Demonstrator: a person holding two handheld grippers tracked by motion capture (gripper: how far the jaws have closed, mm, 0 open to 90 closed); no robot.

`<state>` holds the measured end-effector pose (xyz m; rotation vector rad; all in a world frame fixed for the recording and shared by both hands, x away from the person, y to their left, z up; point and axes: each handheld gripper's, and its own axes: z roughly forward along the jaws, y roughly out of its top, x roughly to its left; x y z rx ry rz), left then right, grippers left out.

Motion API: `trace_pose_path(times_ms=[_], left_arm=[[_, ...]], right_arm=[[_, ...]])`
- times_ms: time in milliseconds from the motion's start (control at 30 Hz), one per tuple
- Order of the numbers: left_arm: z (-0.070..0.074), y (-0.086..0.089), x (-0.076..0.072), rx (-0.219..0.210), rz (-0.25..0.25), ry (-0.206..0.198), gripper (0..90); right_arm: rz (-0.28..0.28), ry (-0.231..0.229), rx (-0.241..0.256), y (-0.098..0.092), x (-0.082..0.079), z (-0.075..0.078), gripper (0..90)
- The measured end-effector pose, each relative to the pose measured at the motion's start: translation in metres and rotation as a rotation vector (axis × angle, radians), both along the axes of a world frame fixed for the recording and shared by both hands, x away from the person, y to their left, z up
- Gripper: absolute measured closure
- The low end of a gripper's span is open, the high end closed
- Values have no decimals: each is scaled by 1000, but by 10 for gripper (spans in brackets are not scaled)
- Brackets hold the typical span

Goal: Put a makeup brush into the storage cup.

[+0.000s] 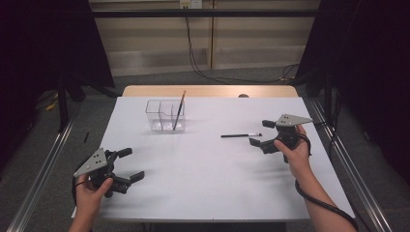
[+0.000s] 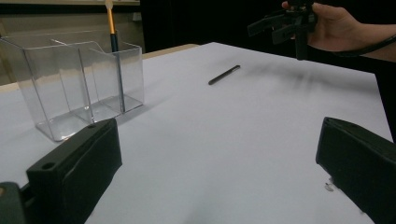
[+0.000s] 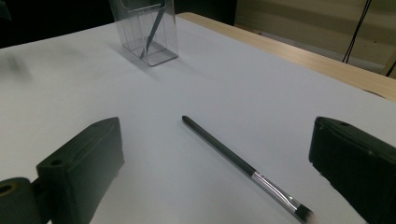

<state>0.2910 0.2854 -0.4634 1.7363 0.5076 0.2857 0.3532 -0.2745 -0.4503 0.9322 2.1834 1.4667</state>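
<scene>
A thin black brush (image 1: 241, 136) (image 3: 243, 165) (image 2: 224, 74) with a silver ferrule lies flat on the white table, right of centre. My right gripper (image 1: 261, 133) (image 3: 215, 172) is open just right of it, jaws either side of its bristle end, not touching. A clear plastic organiser (image 1: 165, 116) (image 2: 74, 88) (image 3: 145, 29) stands at the back centre-left with an orange-handled brush (image 1: 179, 110) (image 2: 113, 51) leaning upright in its right compartment. My left gripper (image 1: 130, 165) (image 2: 219, 172) is open near the front left corner, holding nothing.
The white table top (image 1: 203, 169) has a wooden strip (image 1: 208, 91) along its far edge. Metal rails (image 1: 348, 164) run along both sides. Cables (image 1: 198, 63) hang down the back wall.
</scene>
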Motion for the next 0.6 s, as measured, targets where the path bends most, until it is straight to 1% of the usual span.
trace_pose_path(times_ms=[133, 300, 367, 467, 500, 533, 600], left_arm=[[0, 0, 0, -4, -4, 1, 0], [0, 0, 0, -1, 1, 2, 0], [0, 0, 0, -9, -1, 5, 0], [0, 0, 1, -2, 0, 3, 0], [-1, 0, 1, -5, -2, 7, 0], [-1, 0, 1, 3, 1, 4, 0], [-1, 0, 1, 3, -1, 6, 0]], right_arm=[[2, 13, -15, 2, 6, 0, 25], [13, 37, -49, 7, 13, 0, 25], [14, 45, -59, 8, 16, -1, 24], [20, 55, -62, 10, 19, -1, 22], [23, 67, -69, 12, 22, -2, 21], [22, 71, -77, 13, 23, -3, 21], [22, 80, -91, 15, 27, -4, 20]])
